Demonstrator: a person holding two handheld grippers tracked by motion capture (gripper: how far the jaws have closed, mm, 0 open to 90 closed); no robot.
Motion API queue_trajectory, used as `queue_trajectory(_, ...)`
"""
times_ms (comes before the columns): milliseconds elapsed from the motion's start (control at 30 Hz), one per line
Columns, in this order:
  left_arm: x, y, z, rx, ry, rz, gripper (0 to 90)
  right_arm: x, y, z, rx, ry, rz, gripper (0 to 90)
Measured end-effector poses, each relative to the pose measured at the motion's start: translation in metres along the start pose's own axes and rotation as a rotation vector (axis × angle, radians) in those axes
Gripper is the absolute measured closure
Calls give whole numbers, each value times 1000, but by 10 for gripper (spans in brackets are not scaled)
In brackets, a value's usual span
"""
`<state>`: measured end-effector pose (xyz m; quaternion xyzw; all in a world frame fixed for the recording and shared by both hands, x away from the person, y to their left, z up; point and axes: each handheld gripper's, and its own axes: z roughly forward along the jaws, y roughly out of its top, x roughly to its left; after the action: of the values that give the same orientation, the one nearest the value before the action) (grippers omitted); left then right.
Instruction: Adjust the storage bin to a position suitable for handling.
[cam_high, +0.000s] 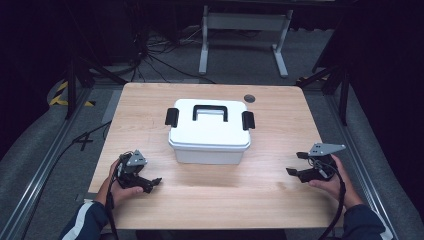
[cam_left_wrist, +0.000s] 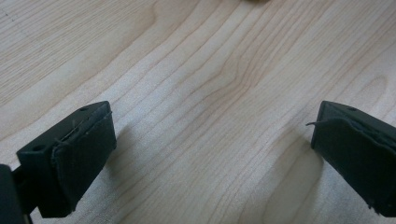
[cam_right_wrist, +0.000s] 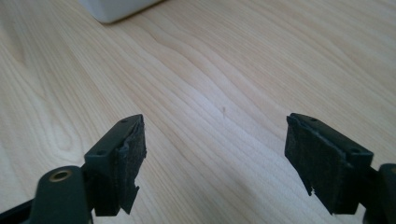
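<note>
Left hand (cam_high: 122, 186) grips left gripper (cam_high: 152, 182) low at near-left, jaws wide apart, pointing right. Left pads (cam_left_wrist: 81, 154) spread wide in left gripper view. Right hand (cam_high: 334, 181) holds right gripper (cam_high: 295, 163) at near-right, jaws parted, pointing left. Right pads (cam_right_wrist: 128, 161) wide apart in right gripper view. Dark sleeves at bottom edge.

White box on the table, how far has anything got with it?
Nothing looks done: the white box sits closed, both black latches down. Nothing is in hand; the left gripper and right gripper rest open on the table, apart from it. Any handling remains.
</note>
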<state>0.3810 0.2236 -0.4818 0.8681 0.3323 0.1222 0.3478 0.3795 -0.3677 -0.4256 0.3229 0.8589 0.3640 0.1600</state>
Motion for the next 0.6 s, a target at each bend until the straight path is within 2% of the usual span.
queue_trajectory(233,0,0,0,0,0,3,4,1,24,-10,5,22,-55,214)
queue_trajectory(400,0,0,0,0,0,4,4,0,48,-21,21,33,-101,193)
queue_trajectory(600,0,0,0,0,0,3,4,3,78,-32,10,44,-144,199)
